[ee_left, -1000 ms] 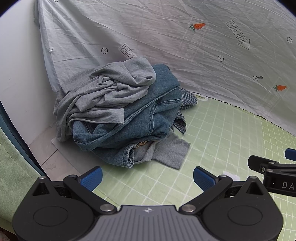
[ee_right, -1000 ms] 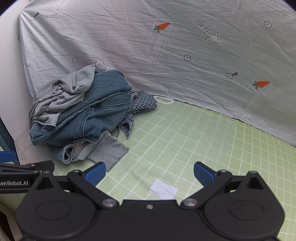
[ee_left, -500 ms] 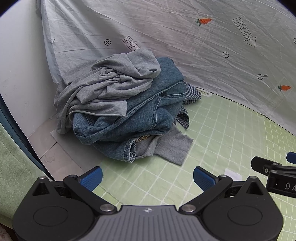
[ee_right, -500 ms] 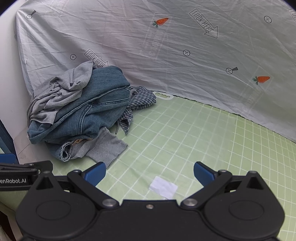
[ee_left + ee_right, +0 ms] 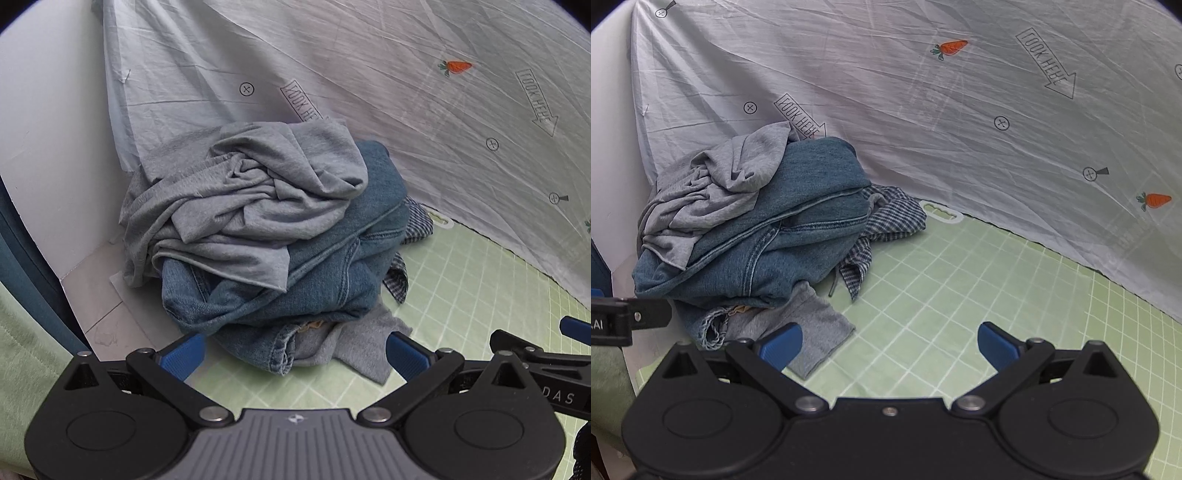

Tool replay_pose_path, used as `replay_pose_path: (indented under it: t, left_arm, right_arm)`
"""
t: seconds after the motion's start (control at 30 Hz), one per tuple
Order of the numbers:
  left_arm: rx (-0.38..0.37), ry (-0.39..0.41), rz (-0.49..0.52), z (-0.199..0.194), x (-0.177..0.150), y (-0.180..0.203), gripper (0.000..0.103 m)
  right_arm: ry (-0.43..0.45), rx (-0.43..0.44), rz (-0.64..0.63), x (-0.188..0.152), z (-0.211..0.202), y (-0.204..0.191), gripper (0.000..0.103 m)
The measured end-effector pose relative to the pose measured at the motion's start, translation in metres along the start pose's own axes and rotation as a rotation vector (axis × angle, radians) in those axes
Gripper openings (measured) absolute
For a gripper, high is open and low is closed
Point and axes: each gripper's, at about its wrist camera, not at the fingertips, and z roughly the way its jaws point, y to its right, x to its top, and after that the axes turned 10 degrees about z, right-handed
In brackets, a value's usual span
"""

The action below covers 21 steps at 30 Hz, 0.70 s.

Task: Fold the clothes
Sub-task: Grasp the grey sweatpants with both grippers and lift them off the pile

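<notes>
Clothes pile (image 5: 266, 236), unfolded: we list a grey knit top (image 5: 251, 199) uppermost, denim jeans (image 5: 314, 273) under it, a checked shirt (image 5: 886, 221) poking out on the far side, and a grey sleeve or hem (image 5: 820, 328) trailing onto the mat. The heap sits straight ahead of our left gripper (image 5: 293, 350), just past its fingertips, and ahead and to the left of our right gripper (image 5: 890, 343), whose left pad lies over the trailing grey edge in its own view; contact we cannot confirm. Both sets of jaws stand wide apart and hold nothing. Green gridded mat (image 5: 979, 295) lies bare ahead of the right jaws; a printed white sheet (image 5: 923, 110) hangs behind. Step in hand, as we judge it: reaching in to pick one garment off the pile, no folding begun. The next move calls for closing on a single layer, likely the grey top or the loose grey edge, and drawing it clear onto open mat without dragging the jeans along.
</notes>
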Motion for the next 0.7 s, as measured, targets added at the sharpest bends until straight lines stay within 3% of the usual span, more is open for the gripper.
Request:
replay_pose_path:
  t: [0.27,0.43,0.63,0.7]
  left_arm:
    - [0.058,0.025,-0.189,0.043,0.055,-0.058,0.102]
    - [0.053,0.007,-0.258,0.079,0.071,-0.085,0.094]
    - [0.038,-0.006,-0.304,0.111,0.077,-0.09,0.065]
    - [0.04,-0.004,-0.305,0.117,0.078,-0.088,0.056]
  right_arm:
    - [0.058,0.09,-0.094,0.069,0.054,-0.049,0.102]
    - [0.053,0.207,-0.163,0.097,0.089,-0.091,0.091]
    - [-0.009,0.387,-0.128,0.11,0.122,-0.123,0.063]
    - [-0.04,0.401,-0.139,0.11,0.132,-0.129,0.039]
